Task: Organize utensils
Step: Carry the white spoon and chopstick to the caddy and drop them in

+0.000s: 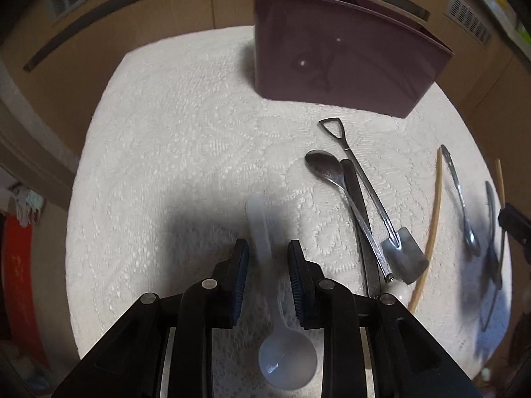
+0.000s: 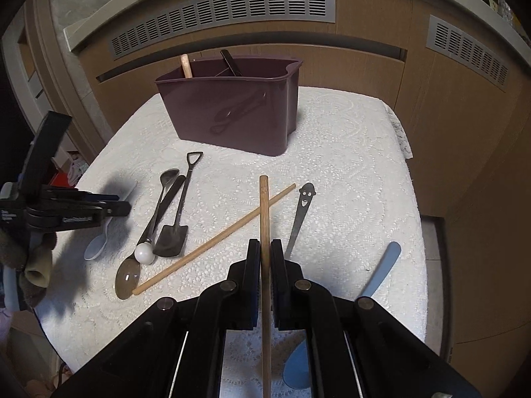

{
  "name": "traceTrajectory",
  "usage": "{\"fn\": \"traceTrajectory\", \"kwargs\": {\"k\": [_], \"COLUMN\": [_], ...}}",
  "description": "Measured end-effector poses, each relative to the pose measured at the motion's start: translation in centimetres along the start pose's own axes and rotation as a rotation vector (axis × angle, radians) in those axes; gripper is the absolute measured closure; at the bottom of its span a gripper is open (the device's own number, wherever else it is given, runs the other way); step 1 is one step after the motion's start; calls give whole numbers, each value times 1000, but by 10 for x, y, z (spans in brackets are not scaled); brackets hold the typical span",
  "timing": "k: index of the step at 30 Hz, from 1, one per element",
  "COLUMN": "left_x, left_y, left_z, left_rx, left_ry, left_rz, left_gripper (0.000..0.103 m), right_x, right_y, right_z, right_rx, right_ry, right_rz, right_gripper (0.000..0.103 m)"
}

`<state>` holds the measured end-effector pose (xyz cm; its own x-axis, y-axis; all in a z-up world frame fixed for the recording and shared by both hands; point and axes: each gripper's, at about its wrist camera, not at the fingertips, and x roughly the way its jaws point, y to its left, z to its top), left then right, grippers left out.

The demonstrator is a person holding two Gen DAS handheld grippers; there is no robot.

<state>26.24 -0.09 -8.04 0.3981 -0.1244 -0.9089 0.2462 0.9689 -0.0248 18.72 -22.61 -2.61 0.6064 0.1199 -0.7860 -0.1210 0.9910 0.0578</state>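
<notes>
Right gripper [image 2: 265, 248] is clenched on one wooden chopstick [image 2: 264, 212]. Left gripper [image 1: 268, 252] stands released, astride one white plastic spoon [image 1: 287, 368] without pressing it. A second chopstick [image 2: 215, 238] lies at ten o'clock of the right jaws, crossing under the held one. One maroon caddy [image 2: 232, 112] stands at twelve. Only the right view shows the blue spoon [image 2: 381, 273] and smiley-handled utensil [image 2: 300, 212].

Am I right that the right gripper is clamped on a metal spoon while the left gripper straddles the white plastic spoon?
Not quite. The right gripper is clamped on a wooden chopstick, as the right wrist view shows. The left gripper does straddle the white plastic spoon.
</notes>
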Motion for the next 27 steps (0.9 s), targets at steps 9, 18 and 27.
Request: {"fn": "traceTrajectory", "kwargs": {"k": [9,18,27], "left_x": [-48,-158,-196], "left_y": [3,3,8], "left_z": [-33,49,147], "left_rx": [-86,-67,-56], "left_ry": [-245,-617,-813], "left_rz": [-90,-200,-198], "left_gripper": [93,93,93], "right_x": [-14,-61,-96], "right_y": [-7,2,16], "right_z": [3,90,200], "right_rx": [53,23,-34], "right_ry": [-102,-316,-564], "right_rz": [22,33,-36], "right_gripper": [97,97,97]}}
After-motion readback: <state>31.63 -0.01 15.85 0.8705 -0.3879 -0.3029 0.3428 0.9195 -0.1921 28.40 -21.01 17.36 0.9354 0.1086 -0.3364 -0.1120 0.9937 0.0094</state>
